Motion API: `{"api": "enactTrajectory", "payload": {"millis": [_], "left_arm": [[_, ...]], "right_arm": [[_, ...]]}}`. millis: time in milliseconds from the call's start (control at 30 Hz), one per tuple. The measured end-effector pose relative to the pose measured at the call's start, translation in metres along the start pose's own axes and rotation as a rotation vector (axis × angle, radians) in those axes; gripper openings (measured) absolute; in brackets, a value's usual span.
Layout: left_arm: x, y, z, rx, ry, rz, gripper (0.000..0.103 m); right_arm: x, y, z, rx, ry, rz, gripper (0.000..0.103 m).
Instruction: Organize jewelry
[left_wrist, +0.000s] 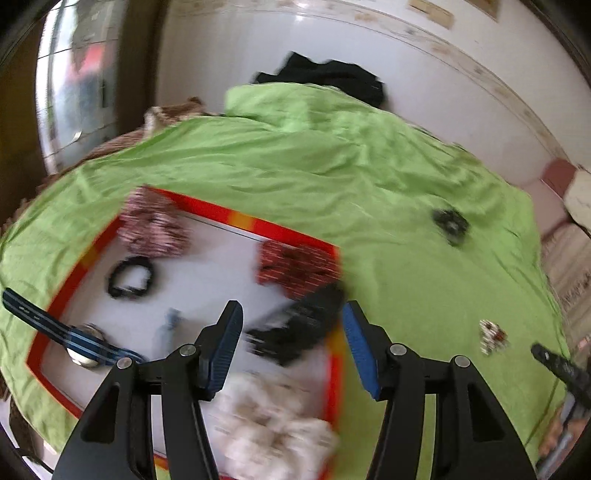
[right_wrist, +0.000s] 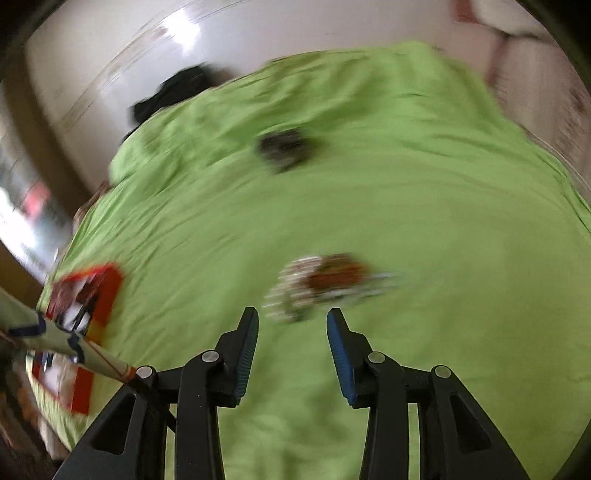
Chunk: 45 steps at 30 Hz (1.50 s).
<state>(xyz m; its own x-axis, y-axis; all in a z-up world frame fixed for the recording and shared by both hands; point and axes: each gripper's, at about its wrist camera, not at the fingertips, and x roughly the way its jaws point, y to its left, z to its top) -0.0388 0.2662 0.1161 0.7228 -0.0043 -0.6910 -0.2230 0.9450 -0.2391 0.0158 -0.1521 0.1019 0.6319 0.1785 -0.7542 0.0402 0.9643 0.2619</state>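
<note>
Jewelry sits partly on a white board w/ red-orange border (left_wrist: 221, 212), partly loose on the green sheet (left_wrist: 332, 166). No readable writing or brand anywhere; both views are motion-blurred.

Left wrist view, near to far: left gripper (left_wrist: 291, 332) at 6 o'clock, jaws about half apart, nothing pinched. A black item (left_wrist: 295, 328), too blurred to identify, lies on the board in line w/ the gap; can't tell if the blue pads touch it. White fluffy scrunchie (left_wrist: 273, 424) lies below, between the arms. At 8 o'clock a watch w/ blue striped strap (left_wrist: 74, 338) straddles the board's edge, strap running onto the sheet. A small pale-blue piece (left_wrist: 170, 325) lies near it. Black bracelet ring (left_wrist: 131, 277) at 9 o'clock, pink patterned scrunchie (left_wrist: 151, 225) at 10, red patterned scrunchie (left_wrist: 295, 267) near centre, at the board's far corner. Off the board: small red-white brooch-like piece (left_wrist: 493, 336) at 3 o'clock, dark round piece (left_wrist: 450, 221) at 2. Black cloth (left_wrist: 332, 77) at 12, at the sheet's far end.

Right wrist view: right gripper (right_wrist: 291, 347) at 6 o'clock, jaws under half apart, empty, over bare sheet. Red-white piece (right_wrist: 325, 284) lies just beyond the tips, not touching. Dark piece (right_wrist: 284, 147) further off at 12. Board corner (right_wrist: 107, 288) at 9 o'clock, well apart, w/ the left tool partly covering it.
</note>
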Motion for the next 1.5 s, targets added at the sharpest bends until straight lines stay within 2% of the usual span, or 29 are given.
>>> {"api": "enactTrajectory", "payload": {"millis": [100,233,333,467,567,767,800,867,900,967,1100,1300,1400,1500], "left_arm": [[-0.001,-0.040,-0.007,0.062,0.032,-0.075,0.055],[0.010,-0.097,-0.018,0.139,0.094,-0.154,0.055],[0.034,-0.142,-0.028,0.184,0.166,-0.229,0.055],[0.074,-0.202,-0.044,0.261,0.221,-0.296,0.044],[0.107,-0.233,-0.054,0.289,0.286,-0.345,0.041],[0.157,-0.279,-0.066,0.355,0.369,-0.387,0.034],[0.162,-0.284,-0.068,0.365,0.380,-0.387,0.032],[0.173,-0.290,-0.071,0.370,0.411,-0.398,0.013],[0.174,-0.290,-0.070,0.350,0.419,-0.418,0.009],[0.171,-0.283,-0.066,0.296,0.411,-0.435,0.009],[0.154,-0.260,-0.061,0.268,0.387,-0.408,0.009],[0.126,-0.219,-0.067,0.285,0.356,-0.377,0.009],[0.134,-0.220,-0.072,0.304,0.369,-0.353,0.009],[0.141,-0.225,-0.078,0.285,0.392,-0.362,0.009]], "right_arm": [[0.003,-0.032,0.011,0.046,-0.021,-0.029,0.042],[0.017,-0.048,0.021,0.055,-0.015,-0.017,0.042],[0.026,-0.054,0.022,0.054,0.000,0.009,0.042],[0.030,-0.063,0.025,0.056,0.008,0.063,0.042],[0.034,-0.067,0.027,0.044,0.017,0.108,0.042],[0.060,-0.082,0.027,0.099,0.076,0.156,0.042],[0.063,-0.083,0.027,0.106,0.082,0.162,0.042],[0.070,-0.085,0.027,0.111,0.093,0.168,0.042],[0.072,-0.085,0.027,0.112,0.098,0.171,0.042],[0.075,-0.085,0.026,0.110,0.106,0.179,0.042],[0.079,-0.087,0.025,0.120,0.115,0.194,0.042],[0.086,-0.088,0.024,0.149,0.127,0.206,0.042],[0.095,-0.081,0.023,0.138,0.126,0.184,0.039],[0.101,-0.069,0.024,0.078,0.124,0.146,0.025]]}}
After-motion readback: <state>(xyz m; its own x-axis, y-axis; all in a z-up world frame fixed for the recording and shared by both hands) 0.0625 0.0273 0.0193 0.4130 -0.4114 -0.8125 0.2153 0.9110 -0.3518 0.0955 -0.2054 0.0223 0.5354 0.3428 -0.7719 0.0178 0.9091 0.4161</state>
